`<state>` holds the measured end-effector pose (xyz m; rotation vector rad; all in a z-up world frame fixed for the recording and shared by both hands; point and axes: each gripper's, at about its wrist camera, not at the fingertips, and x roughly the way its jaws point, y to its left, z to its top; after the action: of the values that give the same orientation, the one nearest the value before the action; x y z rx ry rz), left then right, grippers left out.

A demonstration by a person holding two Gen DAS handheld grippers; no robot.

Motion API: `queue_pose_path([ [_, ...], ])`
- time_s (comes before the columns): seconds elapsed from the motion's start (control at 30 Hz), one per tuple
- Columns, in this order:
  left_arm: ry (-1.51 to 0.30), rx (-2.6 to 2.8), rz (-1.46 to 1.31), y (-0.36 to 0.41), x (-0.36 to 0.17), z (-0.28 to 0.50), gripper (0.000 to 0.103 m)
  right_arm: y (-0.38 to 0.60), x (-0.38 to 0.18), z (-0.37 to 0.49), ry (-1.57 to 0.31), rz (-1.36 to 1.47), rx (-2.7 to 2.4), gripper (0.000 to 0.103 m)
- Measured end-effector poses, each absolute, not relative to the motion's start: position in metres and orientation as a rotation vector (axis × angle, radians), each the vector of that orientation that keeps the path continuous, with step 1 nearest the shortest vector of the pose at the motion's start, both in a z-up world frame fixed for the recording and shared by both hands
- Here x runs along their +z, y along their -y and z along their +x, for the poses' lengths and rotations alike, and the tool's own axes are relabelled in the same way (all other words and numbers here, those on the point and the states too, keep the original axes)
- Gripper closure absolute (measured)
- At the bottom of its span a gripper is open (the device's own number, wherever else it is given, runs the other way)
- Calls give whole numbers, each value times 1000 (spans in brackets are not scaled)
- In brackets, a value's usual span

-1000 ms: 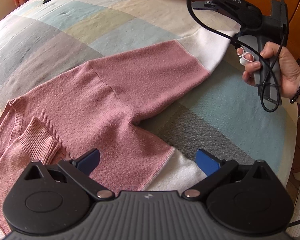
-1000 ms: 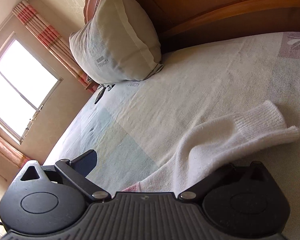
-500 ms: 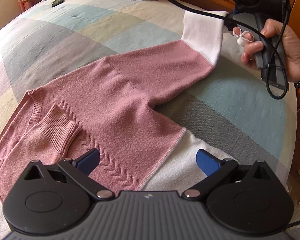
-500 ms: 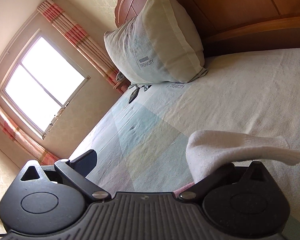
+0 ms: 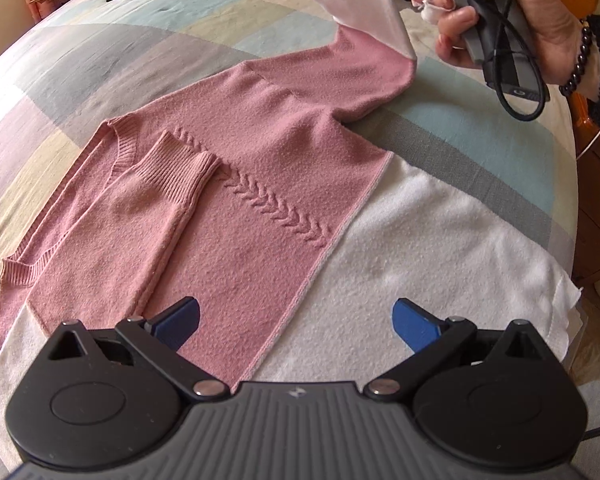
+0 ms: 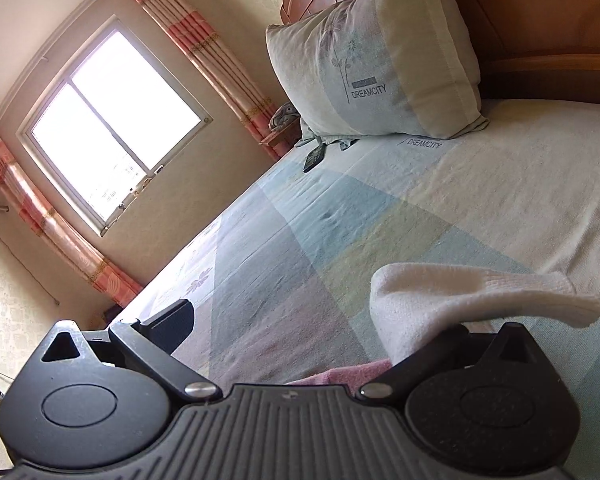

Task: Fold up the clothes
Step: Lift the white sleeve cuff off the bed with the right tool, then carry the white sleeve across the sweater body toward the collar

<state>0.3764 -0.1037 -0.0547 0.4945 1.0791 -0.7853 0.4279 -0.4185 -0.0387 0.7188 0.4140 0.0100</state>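
Lifted clear of the bed (image 5: 480, 128) since a second ago: white cuff (image 5: 360, 0) of pink-and-white sweater (image 5: 260, 152), draped over one finger of wide-open right gripper (image 6: 324, 320).
Spread flat on bed beneath idle, wide-open left gripper (image 5: 296, 316); soft, light, floppy knit, best taken at cuff.

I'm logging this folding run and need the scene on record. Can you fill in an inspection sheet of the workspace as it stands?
Surface: bed with a patchwork cover.
Job's things: pink and white sweater laid flat, one sleeve folded across the body, white cuff of the other sleeve lifted.
Clutter: dark remote near the pillow.
Grippers: left claw open, over the hem; right claw looks open, cuff draped over one finger.
Cables: black cable looping by the hand.
Surroundings: window, striped curtains, wooden headboard.
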Motion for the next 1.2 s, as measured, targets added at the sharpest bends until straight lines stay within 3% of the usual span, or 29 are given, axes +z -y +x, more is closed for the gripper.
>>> queue_pose_path([
  [0.57,-1145,-611,399,-21,-57,353,1,276,-22,470,-480,657,170,0],
  [1.2,-1178,-571,350,-52,-64,341,1,159,-25,475,-591,495,350,0],
])
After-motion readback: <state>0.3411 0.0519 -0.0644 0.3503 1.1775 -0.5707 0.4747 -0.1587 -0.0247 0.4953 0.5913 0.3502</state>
